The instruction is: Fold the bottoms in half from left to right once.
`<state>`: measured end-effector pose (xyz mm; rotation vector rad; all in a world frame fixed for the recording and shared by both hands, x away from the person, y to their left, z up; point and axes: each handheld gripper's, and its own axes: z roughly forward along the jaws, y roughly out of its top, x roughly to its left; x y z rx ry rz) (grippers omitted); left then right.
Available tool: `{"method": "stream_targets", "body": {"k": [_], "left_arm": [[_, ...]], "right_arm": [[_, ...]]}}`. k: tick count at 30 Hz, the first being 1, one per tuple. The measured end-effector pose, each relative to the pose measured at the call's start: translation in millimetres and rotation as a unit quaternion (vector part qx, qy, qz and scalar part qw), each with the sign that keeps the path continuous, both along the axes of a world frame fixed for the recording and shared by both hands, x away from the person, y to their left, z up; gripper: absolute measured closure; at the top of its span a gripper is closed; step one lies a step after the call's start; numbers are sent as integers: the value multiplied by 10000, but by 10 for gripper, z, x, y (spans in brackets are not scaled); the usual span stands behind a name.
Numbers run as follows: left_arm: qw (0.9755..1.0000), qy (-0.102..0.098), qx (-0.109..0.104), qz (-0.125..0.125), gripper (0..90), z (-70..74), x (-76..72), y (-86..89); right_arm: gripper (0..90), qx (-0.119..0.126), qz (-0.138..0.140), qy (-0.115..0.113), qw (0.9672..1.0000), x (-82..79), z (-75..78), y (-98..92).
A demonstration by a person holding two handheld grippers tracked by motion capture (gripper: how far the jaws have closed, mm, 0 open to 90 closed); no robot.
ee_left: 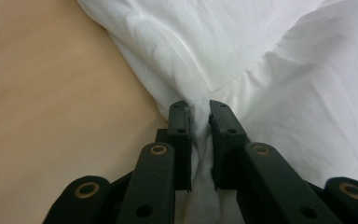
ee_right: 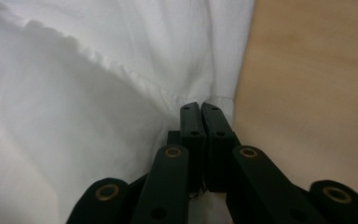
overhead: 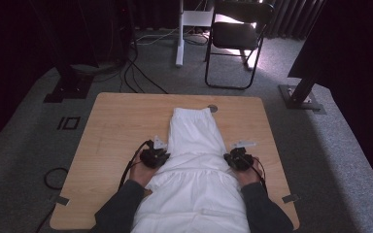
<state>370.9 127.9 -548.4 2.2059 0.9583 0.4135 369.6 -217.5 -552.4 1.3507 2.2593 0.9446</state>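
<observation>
The white garment (overhead: 194, 165) lies lengthwise down the middle of the wooden bench (overhead: 111, 126), its near end cut off by the bottom of the high view between the person's sleeves. The left gripper (ee_left: 199, 108) pinches a bunched fold at the cloth's left edge, jaws narrow with fabric between them. The right gripper (ee_right: 200, 108) is clamped on the hem at the right edge, jaws nearly together. Bare wood lies open on both sides; how many layers each grips is hidden.

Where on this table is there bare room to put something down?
Bare wood lies on both sides of the white garment: a broad patch toward the table's left edge, a narrower strip along the right edge, and a band at the far edge. The middle is crowded by cloth and both tongs.
</observation>
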Motion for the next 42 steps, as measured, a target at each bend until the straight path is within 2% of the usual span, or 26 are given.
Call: {"method": "stream_targets", "body": {"k": [4,6,8,9,11,13,14,16,19,22,24,25,26,28,29,30,31,32,33,34,35,37,38,39,40,42], "left_arm": [[9998,-43,18,-176,803,-12,-248,53],[9997,-69,109,-200,800,-6,-269,46],[9997,-55,122,-188,795,-3,-250,31],[9998,-56,116,-178,793,-3,-241,22],[9998,-73,111,-173,792,-6,-224,9],[9998,-72,113,-174,791,-6,-217,2],[9998,-75,114,-171,791,-7,-217,1],[9997,-92,120,-174,790,-8,-220,1],[9998,-71,79,-180,788,-11,-214,11],[9998,-71,53,-185,785,-14,-213,19],[9998,-78,46,-181,785,-16,-215,20],[9998,-80,45,-181,785,-17,-216,20],[9998,-84,43,-181,784,-18,-217,20],[9998,-82,27,-165,783,-19,-219,20],[9998,-82,27,-165,783,-19,-219,20],[9998,-82,27,-165,783,-19,-219,20],[9998,-80,39,-165,781,-18,-220,20],[9998,-81,44,-162,781,-17,-220,19],[9998,-81,44,-162,779,-17,-220,19],[9998,-96,88,-170,778,-14,-225,15],[9998,-96,88,-170,778,-14,-225,15],[9997,-114,105,-190,777,-14,-232,5],[9997,-102,83,-192,775,-15,-229,0],[9997,-102,83,-192,773,-15,-229,0],[9997,-101,88,-191,773,-15,-229,-1],[9997,-95,83,-203,772,-15,-226,3]], "right_arm": [[858,117,332,253,9991,-324,12,-35],[767,110,410,432,9982,-379,49,-52],[666,39,379,176,9991,-364,129,-67],[642,156,333,58,9993,-328,189,-78],[652,326,265,-141,9990,-214,325,-62],[760,427,427,-350,9976,-52,438,7],[774,450,479,-367,9972,49,472,58],[759,471,450,-328,9973,266,504,175],[698,620,250,-197,9976,569,487,345],[568,843,129,-20,9964,780,423,478],[525,831,-2,159,9964,876,351,544],[537,827,-23,285,9962,915,309,565],[613,835,1,354,9959,948,269,579],[853,652,140,394,9970,993,229,593],[853,652,140,394,9970,993,229,593],[853,544,144,293,9980,1002,248,584],[899,406,-53,-49,9991,1000,381,524],[900,420,-155,-313,9985,1000,495,454],[900,420,-155,-313,9985,1000,495,454],[900,343,-377,-632,9967,1006,634,356],[900,324,-466,-716,9958,1022,678,298],[899,406,-555,-558,9961,1085,643,210],[899,287,-569,-466,9969,1112,577,208],[899,287,-569,-466,9969,1112,577,208],[895,113,-617,-278,9976,1148,426,230],[847,140,-647,-41,9978,1182,268,242]]}}
